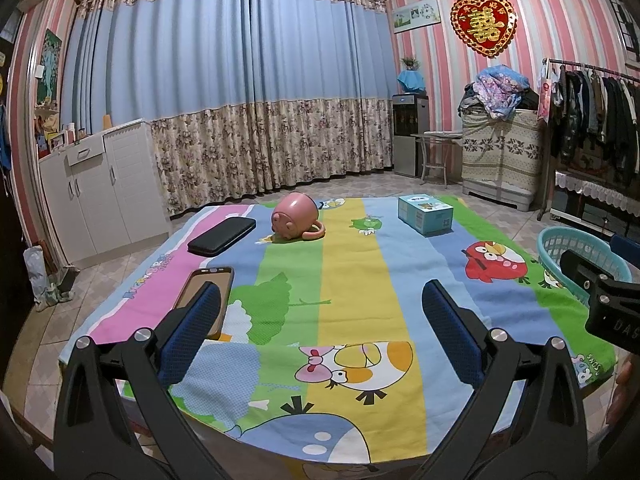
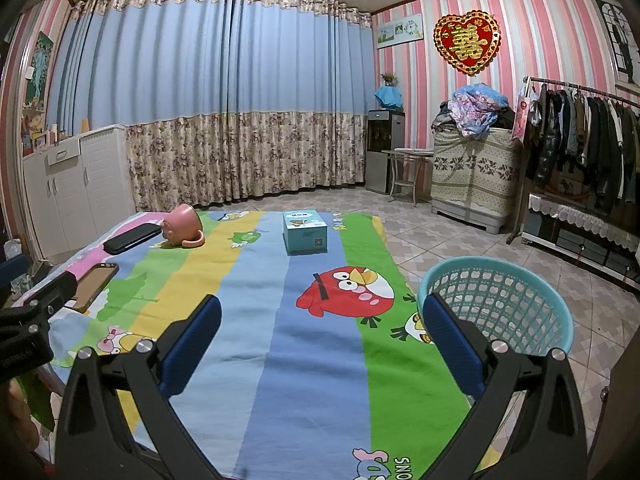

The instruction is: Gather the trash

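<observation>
While both grippers, left (image 1: 320, 312) and right (image 2: 322, 324), hover spread and empty, the light, stiff box (image 2: 305, 232) sits far across the cloth (image 2: 256, 320); grip its flat sides, basket (image 2: 500, 300) waits right.

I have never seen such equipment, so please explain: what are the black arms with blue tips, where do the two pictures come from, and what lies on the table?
They are hand-held tongs, one per hand, each carrying a camera that looks along its blue fingers. One picture comes from the left tongs, the other from the right tongs. Both stand open and hold nothing. On the cartoon tablecloth lie a tipped pink mug, a black case, a phone case and a light-blue box. A turquoise basket stands beside the table's right edge.
</observation>
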{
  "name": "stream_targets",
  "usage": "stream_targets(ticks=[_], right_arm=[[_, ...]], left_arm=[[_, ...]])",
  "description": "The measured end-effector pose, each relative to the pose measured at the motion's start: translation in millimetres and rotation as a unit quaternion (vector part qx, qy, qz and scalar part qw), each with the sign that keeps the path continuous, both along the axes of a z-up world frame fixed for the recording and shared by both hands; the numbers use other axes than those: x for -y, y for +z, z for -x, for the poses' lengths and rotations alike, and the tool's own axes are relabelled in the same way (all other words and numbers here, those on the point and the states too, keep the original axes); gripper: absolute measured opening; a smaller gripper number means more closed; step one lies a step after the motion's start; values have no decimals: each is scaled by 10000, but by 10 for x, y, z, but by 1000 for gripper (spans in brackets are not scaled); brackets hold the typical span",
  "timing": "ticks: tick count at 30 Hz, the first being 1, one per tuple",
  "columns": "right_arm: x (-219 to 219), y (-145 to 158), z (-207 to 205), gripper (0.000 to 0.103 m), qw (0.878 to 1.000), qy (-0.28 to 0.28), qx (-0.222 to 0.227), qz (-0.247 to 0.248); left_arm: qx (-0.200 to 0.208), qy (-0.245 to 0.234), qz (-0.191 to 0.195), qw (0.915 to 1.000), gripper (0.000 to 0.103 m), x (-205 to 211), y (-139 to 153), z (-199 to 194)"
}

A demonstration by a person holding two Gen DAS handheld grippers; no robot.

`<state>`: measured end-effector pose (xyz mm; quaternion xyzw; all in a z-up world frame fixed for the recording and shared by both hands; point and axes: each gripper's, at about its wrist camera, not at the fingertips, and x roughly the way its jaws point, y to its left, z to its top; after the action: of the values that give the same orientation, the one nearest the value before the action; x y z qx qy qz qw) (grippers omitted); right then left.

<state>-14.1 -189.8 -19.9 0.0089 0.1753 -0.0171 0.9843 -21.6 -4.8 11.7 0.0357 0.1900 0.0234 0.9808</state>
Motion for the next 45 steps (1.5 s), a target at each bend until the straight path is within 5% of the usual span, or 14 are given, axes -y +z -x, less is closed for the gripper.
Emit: stream_targets(ticks=[45], right_arm=[[-78, -16, -28, 99, 10000, -15, 41, 28]], left_arm=[[96, -15, -3, 10000, 97, 37, 97, -1]])
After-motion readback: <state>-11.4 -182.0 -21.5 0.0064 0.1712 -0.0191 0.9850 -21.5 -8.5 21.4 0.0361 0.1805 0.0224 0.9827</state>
